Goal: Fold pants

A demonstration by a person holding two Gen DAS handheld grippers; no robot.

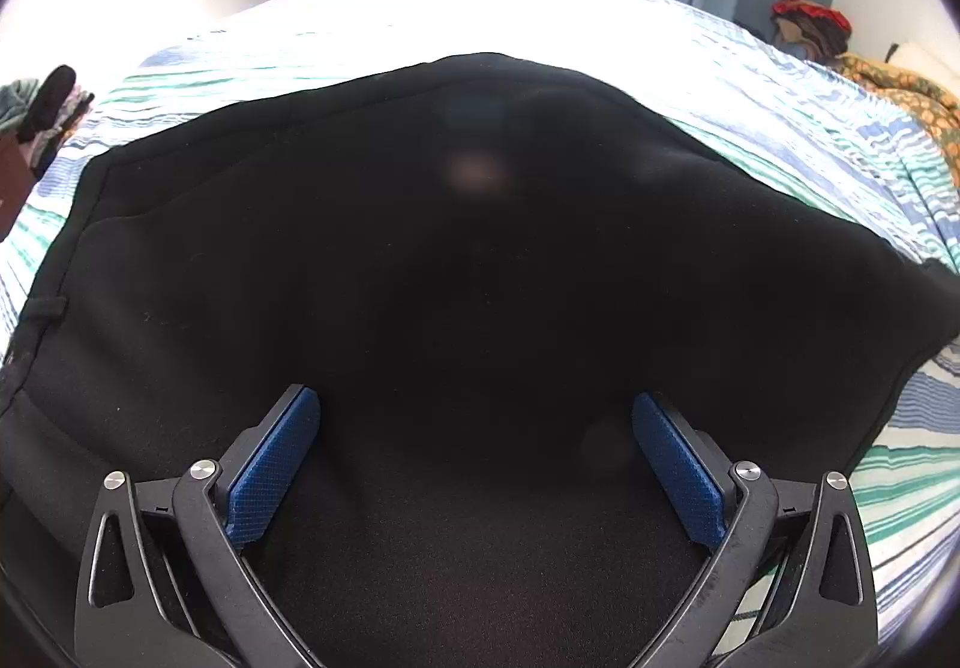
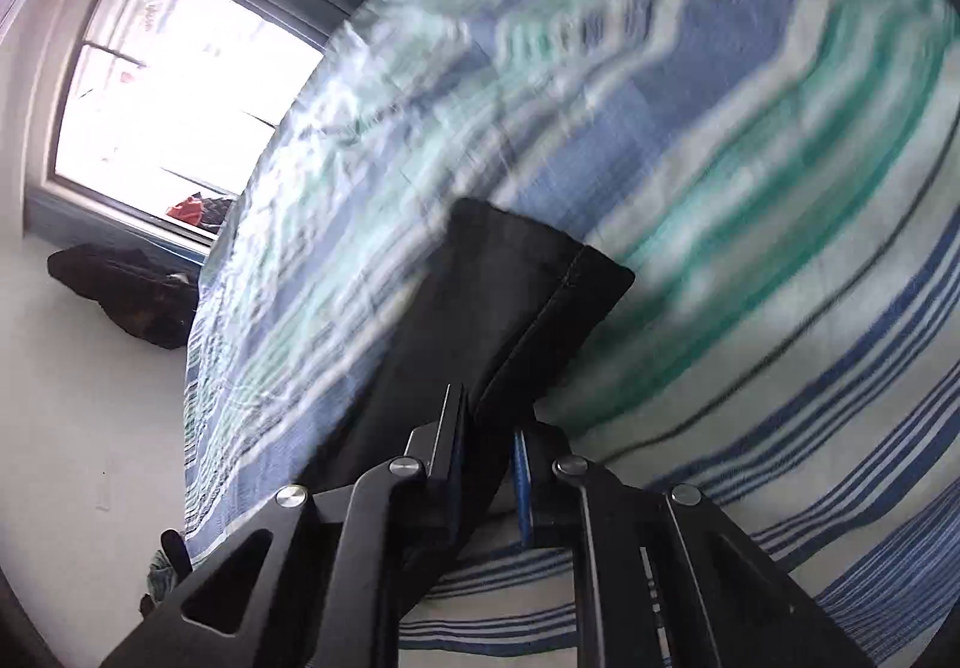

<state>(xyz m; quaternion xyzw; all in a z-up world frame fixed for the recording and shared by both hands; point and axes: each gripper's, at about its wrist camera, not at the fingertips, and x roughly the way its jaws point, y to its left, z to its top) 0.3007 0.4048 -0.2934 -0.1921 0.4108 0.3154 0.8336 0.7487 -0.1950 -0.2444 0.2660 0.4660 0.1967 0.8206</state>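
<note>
Got the right gripper [image 2: 487, 428] with its jaws clamped on a hem of the pants [image 1: 468, 272] so I can carry that end over. Left gripper [image 1: 477, 464] hangs above them, jaws wide apart and empty. Pants lie spread across the bed [image 1: 780, 86].

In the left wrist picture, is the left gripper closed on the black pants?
No, the left gripper stands wide open above the black pants, its blue pads far apart with nothing pinched between them.
</note>
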